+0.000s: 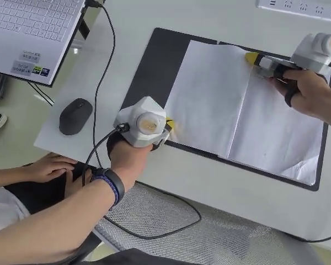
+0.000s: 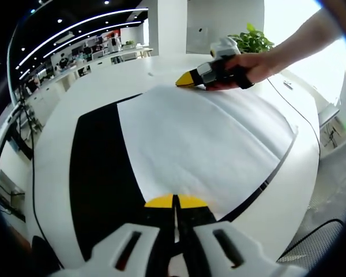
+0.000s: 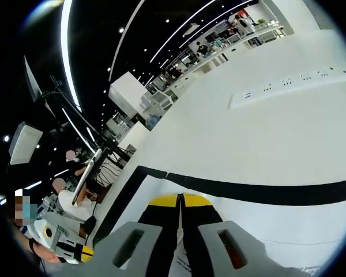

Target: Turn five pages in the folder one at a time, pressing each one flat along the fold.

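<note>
White table (image 1: 220, 190) carries the black folder (image 1: 149, 77), open flat, pages up. Left gripper (image 1: 169, 126) sits at the outer edge of the left page (image 1: 209, 94), fingers together. Right gripper (image 1: 252, 58) near the fold's top, fingers together on paper.

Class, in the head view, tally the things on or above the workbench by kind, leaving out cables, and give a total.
grippers: 2 (left gripper, right gripper)
folder: 1
laptop: 1
mouse: 1
power strip: 1
total: 6
</note>
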